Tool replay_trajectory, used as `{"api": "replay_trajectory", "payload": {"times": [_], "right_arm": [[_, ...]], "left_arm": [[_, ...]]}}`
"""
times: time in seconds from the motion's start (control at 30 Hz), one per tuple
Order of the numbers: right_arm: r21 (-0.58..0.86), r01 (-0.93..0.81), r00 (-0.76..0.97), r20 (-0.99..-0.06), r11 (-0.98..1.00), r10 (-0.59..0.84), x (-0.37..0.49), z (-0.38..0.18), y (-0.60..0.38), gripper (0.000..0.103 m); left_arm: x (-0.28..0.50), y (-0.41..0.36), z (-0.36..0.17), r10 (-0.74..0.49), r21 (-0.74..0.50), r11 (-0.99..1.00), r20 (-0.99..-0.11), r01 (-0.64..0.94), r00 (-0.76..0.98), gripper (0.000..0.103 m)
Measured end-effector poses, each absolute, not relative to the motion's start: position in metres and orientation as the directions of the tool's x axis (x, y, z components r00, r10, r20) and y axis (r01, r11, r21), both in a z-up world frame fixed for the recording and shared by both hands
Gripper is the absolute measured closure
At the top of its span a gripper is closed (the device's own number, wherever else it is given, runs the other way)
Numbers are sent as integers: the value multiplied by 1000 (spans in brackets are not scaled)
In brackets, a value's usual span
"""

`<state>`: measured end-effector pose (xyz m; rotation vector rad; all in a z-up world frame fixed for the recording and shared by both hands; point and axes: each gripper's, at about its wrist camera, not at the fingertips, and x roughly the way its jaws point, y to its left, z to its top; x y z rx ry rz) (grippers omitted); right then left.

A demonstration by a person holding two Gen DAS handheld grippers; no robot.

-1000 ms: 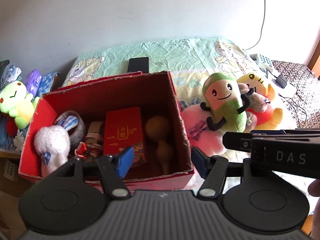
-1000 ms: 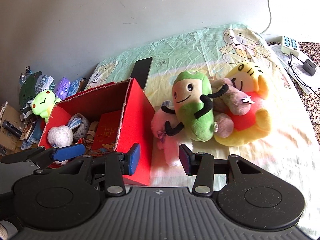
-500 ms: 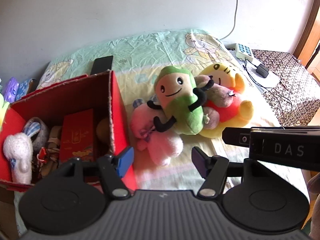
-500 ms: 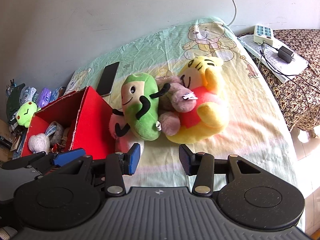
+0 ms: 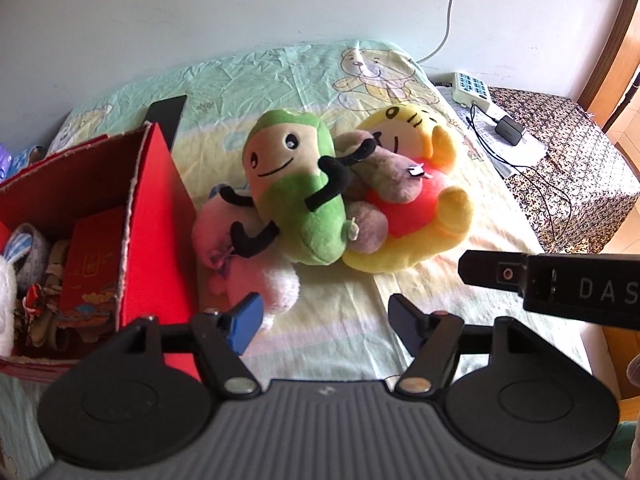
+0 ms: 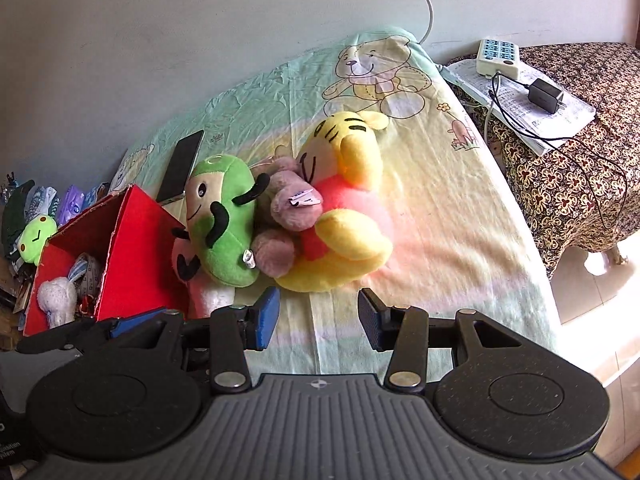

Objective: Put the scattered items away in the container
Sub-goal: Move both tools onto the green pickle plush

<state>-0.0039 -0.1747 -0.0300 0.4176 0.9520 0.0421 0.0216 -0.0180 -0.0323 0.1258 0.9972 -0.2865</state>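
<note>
The pile of soft toys lies on the bed sheet (image 5: 340, 320) straight ahead of both pairs of fingers, with the red box (image 5: 160, 216) off to their left — so whatever gets lifted has to travel leftward over the box's near wall. The left gripper (image 5: 324, 316) has its jaws opening, nothing between them; the pink toy (image 5: 248, 276) sits just beyond its left finger, almost touching the blue pad, and is partly buried under the green toy (image 5: 296, 200). That green toy lies with its long axis running away from the fingers and tilted a little to the left, head far, feet near, resting over the pink one and against the yellow toy (image 5: 416, 204) on its right. The right gripper (image 6: 318, 316) holds its fingers apart at a moderate gap, empty too, and looks at the same heap from further right: from there the yellow toy (image 6: 344, 216) is dead ahead beyond the fingertips, the green toy (image 6: 224, 220) ahead and to the left, the box (image 6: 136, 256) further left still. By my reading the left hand is the nearer one to the pink and green toys and to the box, while the right is better placed for the yellow one. The box already holds a white plush, a roll of tape and a red packet, though room looks to remain at its near right corner.
</note>
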Motion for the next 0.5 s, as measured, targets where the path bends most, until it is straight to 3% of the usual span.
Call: {"api": "replay_trajectory", "payload": {"times": [0.3, 0.5], "right_arm": [[410, 145, 607, -756, 901, 246, 24, -32, -192, 52], [447, 20, 624, -704, 894, 339, 63, -18, -175, 52]], "left_arm": [[29, -12, -31, -238, -69, 948, -801, 310, 550, 29], [41, -7, -30, -251, -69, 949, -757, 308, 604, 30]]}}
